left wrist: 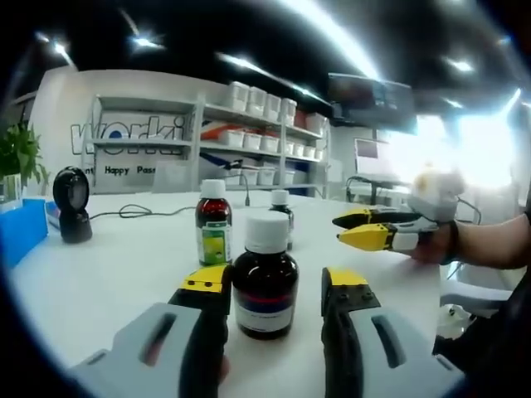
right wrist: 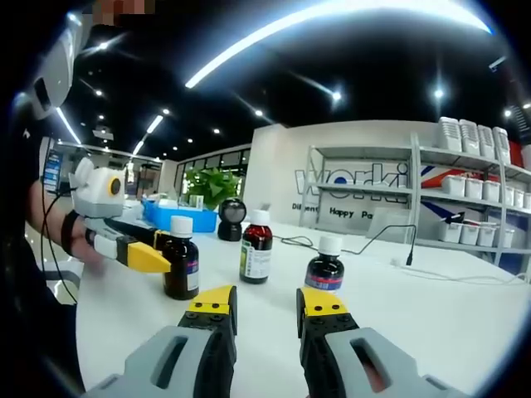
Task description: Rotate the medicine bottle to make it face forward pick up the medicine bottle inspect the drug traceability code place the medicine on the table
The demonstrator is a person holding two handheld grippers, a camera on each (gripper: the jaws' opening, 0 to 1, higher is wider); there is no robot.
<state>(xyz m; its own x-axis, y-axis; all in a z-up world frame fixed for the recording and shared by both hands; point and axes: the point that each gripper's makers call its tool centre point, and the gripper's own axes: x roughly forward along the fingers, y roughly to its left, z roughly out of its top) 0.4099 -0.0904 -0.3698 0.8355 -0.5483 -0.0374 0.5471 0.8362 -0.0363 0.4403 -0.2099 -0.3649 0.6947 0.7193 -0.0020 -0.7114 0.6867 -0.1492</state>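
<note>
Dark amber glass with white caps: three bottles stand on the white table, counted the same in both views. Going left to right in the left gripper view, a black scanner on a stand sits far off by a blue bin. Next comes the green-labelled bottle, upright, and a smaller bottle behind it. Nearest is the medicine bottle, upright on the table, its long axis vertical, standing between the two yellow-tipped jaws of the left gripper. The jaws are spread; the left one looks close to or touching the glass, the right one stands apart from it, so I judge this gripper released and not yet clamped. At the far right, the right gripper hovers over the table well apart from the bottles, jaws near one another with nothing between them.

In the right gripper view, the left gripper flanks the medicine bottle at the left. The green-labelled bottle and the smaller bottle follow to the right. The right gripper shows a clear gap between its own jaws, holding nothing.

The left gripper is plainly the nearer. The coming move turns on that bracket: the bottle sits straight ahead along the jaws, so a closing squeeze should take it.
</note>
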